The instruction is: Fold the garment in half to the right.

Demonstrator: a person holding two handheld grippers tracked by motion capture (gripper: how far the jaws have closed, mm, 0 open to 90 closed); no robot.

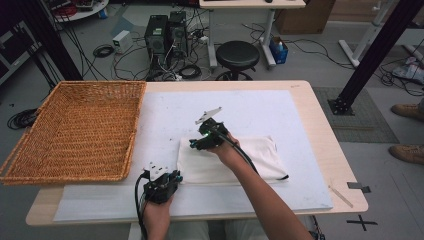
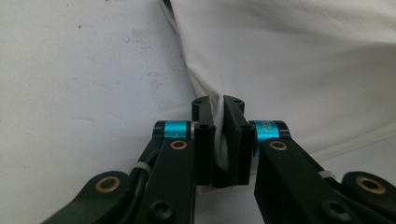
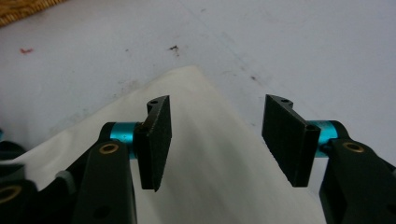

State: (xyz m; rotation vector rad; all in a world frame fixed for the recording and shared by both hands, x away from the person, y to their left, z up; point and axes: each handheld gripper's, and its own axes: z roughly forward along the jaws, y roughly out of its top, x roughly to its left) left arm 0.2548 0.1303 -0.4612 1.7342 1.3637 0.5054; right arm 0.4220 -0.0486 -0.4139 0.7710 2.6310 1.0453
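My left tool (image 1: 176,176) is clamped tight on the near left corner of the folded cream-white cloth (image 1: 235,160), a pinch of fabric squeezed between its pads (image 2: 204,140). The cloth lies flat on the white foam mat (image 1: 260,107) covering my worktop, right of the woven wicker basket (image 1: 75,130). My right tool (image 3: 215,140) hangs half open over the cloth's far left corner, gripping nothing.

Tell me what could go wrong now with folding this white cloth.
1. The left hand-held gripper pinches only a thin edge of the folded white fabric cloth; it may slip out when lifted.
2. The right hand-held gripper is open over a far corner; it may close on one layer only.
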